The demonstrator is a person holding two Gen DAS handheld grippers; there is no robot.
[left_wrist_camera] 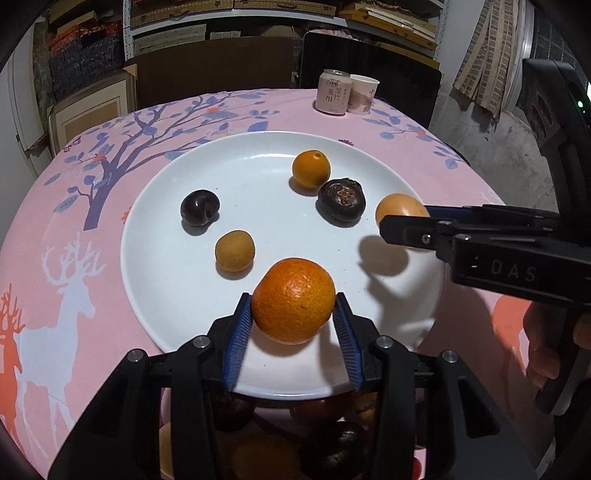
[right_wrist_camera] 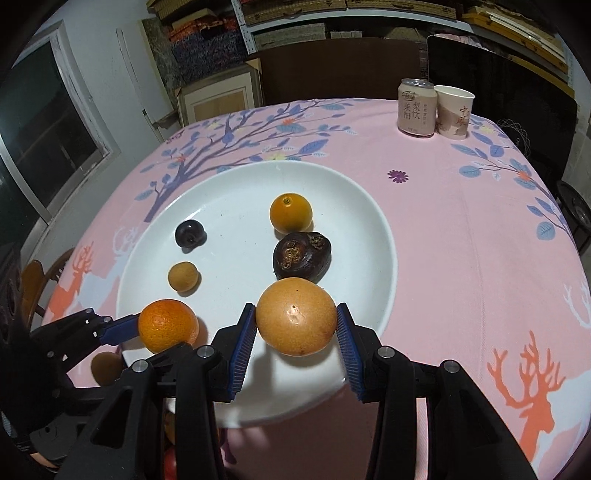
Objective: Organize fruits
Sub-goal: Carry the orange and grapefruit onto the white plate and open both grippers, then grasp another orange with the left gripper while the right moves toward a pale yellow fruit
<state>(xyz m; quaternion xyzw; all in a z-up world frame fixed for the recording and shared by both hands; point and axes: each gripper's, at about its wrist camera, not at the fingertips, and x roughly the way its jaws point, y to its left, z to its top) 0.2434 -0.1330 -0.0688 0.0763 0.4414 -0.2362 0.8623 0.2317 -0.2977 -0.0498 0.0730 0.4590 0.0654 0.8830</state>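
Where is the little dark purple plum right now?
The small dark purple plum lies on the left part of the white round plate, just beyond the small tan round fruit in both wrist views.

A pink deer-and-tree tablecloth (right_wrist_camera: pixel 461 229) is covering the table. Cluttered shelves (right_wrist_camera: pixel 295 22) are lining the back wall, and a dark window (right_wrist_camera: pixel 48 147) is sitting at left.

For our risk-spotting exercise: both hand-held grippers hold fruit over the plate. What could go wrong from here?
1. The round orange in the left hand-held gripper could slip from the pads and roll.
2. The pale orange fruit released from the right hand-held gripper might knock the dark wrinkled fruit or roll off the white plate.
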